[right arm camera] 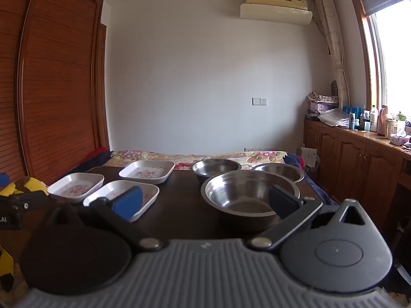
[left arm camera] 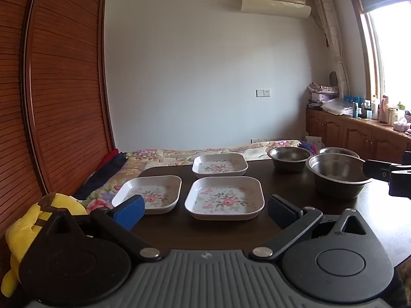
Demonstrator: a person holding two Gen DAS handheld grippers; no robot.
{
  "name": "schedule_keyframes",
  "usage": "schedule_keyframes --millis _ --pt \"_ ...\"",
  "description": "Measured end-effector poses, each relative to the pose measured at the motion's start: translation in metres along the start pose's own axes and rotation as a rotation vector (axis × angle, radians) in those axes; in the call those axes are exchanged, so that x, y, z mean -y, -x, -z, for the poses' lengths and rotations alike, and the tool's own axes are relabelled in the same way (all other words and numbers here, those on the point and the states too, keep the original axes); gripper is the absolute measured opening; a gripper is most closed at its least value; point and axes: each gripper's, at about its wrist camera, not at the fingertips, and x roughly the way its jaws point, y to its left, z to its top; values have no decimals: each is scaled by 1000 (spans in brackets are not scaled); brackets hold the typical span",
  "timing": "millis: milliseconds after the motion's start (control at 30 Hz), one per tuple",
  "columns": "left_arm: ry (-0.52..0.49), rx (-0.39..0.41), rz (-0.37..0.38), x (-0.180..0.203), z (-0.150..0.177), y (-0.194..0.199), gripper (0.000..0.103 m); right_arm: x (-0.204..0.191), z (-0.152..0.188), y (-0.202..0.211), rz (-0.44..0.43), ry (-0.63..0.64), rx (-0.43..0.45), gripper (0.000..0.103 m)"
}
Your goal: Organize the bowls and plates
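Observation:
Three square white plates with flower prints lie on the dark table point(left arm camera: 179, 228): a near one point(left arm camera: 224, 197), a left one point(left arm camera: 149, 193) and a far one point(left arm camera: 219, 166). To their right stand three steel bowls: a large near bowl point(left arm camera: 336, 174), a far left bowl point(left arm camera: 289, 157) and a far right bowl point(left arm camera: 339, 151). My left gripper point(left arm camera: 205, 209) is open, just short of the near plate. My right gripper point(right arm camera: 205, 201) is open in front of the large bowl point(right arm camera: 246, 192), its right finger overlapping the bowl's rim. The plates point(right arm camera: 122, 196) lie to the left.
A yellow plush toy point(left arm camera: 30, 225) lies off the table's left edge. A bed with a floral cover point(left arm camera: 179, 154) runs behind the table. A wooden wardrobe point(left arm camera: 51, 89) fills the left. Cabinets with bottles point(right arm camera: 359, 148) line the right wall under the window.

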Motion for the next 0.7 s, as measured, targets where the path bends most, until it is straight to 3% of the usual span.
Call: schedule_keyframes --millis 700 --pt "-1 1 0 3 -3 1 103 2 1 1 3 -7 -3 103"
